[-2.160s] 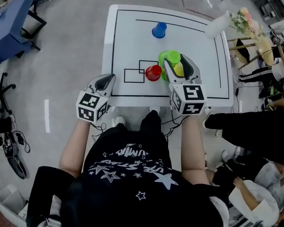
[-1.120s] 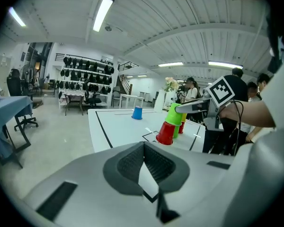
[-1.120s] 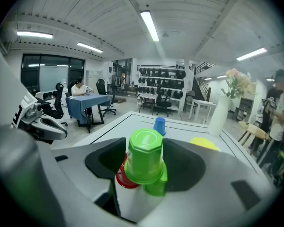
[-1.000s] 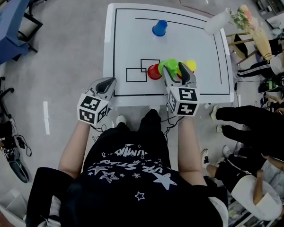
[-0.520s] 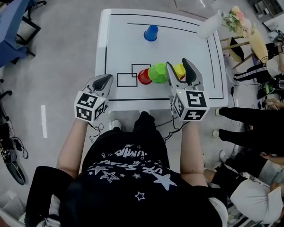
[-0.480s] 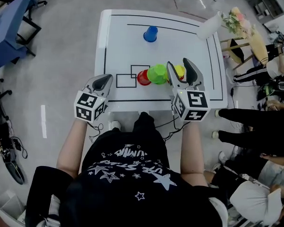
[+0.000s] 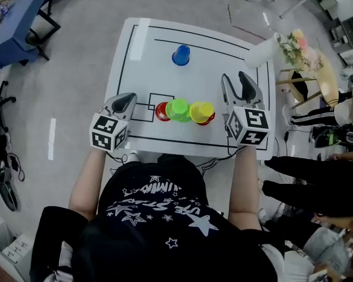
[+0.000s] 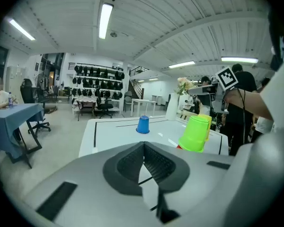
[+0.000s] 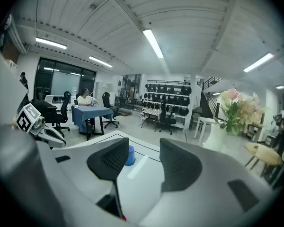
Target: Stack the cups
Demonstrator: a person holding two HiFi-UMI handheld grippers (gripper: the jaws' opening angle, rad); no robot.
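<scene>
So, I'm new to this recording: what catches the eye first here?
A bright row stands near the white table's front edge: a red cup, a green cup and a yellow cup, side by side. A lone blue cup sits apart toward the far edge, and a white vase of flowers stands by the far right corner.

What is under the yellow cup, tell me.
A red rim peeks out beneath the yellow cup, apparently another cup; its body is covered.
</scene>
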